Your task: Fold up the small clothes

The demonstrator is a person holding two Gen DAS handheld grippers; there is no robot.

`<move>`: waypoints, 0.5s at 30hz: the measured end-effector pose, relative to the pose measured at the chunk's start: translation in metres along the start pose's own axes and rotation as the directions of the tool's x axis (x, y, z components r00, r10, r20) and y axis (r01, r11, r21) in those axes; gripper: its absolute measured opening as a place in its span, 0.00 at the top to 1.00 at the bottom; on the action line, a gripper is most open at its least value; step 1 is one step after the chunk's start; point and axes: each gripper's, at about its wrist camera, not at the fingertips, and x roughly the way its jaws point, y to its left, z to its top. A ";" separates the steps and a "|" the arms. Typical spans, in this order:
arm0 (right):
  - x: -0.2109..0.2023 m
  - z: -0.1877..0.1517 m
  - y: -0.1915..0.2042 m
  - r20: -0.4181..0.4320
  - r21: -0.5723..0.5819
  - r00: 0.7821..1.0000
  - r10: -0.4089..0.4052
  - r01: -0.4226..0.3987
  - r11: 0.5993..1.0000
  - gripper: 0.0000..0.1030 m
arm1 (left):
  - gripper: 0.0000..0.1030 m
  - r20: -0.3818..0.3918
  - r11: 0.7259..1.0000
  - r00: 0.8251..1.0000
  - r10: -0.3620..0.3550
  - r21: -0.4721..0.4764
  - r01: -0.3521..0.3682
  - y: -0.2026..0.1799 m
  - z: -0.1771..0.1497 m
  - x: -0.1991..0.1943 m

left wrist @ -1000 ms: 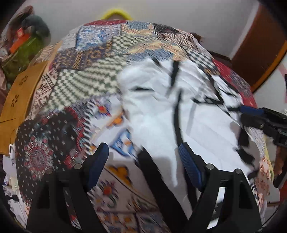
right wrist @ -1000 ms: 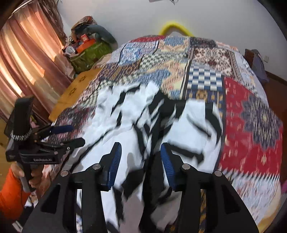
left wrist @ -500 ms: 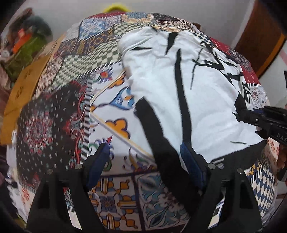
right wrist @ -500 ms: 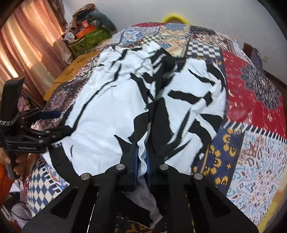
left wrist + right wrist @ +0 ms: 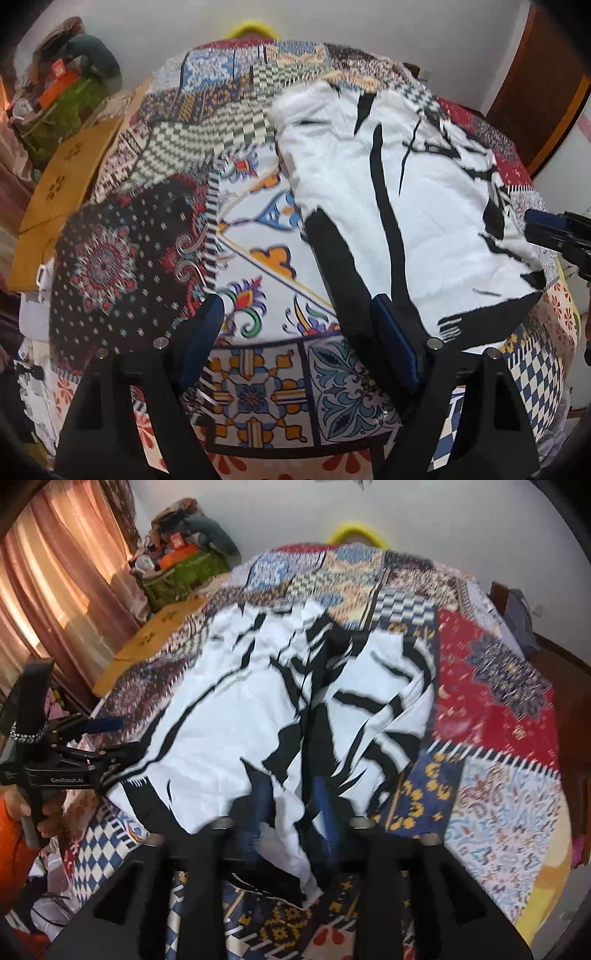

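A white garment with black stripes and a black hem (image 5: 424,206) lies spread on a patchwork bedspread (image 5: 155,266); it also shows in the right wrist view (image 5: 236,738). My left gripper (image 5: 299,332) is open at the garment's near left hem corner, with the black hem between its blue pads. My right gripper (image 5: 291,812) stands partly open with a bunch of the garment's near edge between its pads; the frame is blurred. The left gripper shows in the right wrist view (image 5: 107,738), the right gripper's tip in the left wrist view (image 5: 546,229).
The bedspread (image 5: 498,738) covers a bed. A tan board (image 5: 62,184) and a green bag with clutter (image 5: 59,103) stand at the left, curtains (image 5: 48,609) beyond. A brown door (image 5: 543,85) is at the right. A yellow ring (image 5: 356,535) lies at the far edge.
The garment was pulled toward me and laid flat. My right gripper, shut on its near edge half a second ago, has opened partway. My left gripper stayed open at the hem.
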 end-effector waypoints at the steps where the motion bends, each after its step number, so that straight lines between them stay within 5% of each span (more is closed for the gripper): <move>1: -0.004 0.002 -0.002 0.023 0.008 1.000 -0.005 0.005 1.000 0.51 | 0.20 0.015 1.000 1.000 0.002 0.001 -0.002 0.003 0.004 -0.003; 6: -0.008 0.009 -0.022 0.071 0.076 0.997 -0.042 0.036 0.996 0.22 | 0.20 0.035 0.999 0.999 -0.033 -0.025 0.034 0.016 0.028 -0.001; 10: 0.011 0.014 -0.045 0.033 0.174 0.998 -0.045 0.039 0.984 0.20 | 0.20 0.001 0.994 0.997 -0.074 -0.078 0.074 0.024 0.046 0.020; 15: 0.041 0.021 -0.066 -0.011 0.278 0.999 0.047 -0.043 0.960 0.20 | 0.20 -0.066 0.980 0.986 -0.152 -0.138 0.142 0.029 0.062 0.057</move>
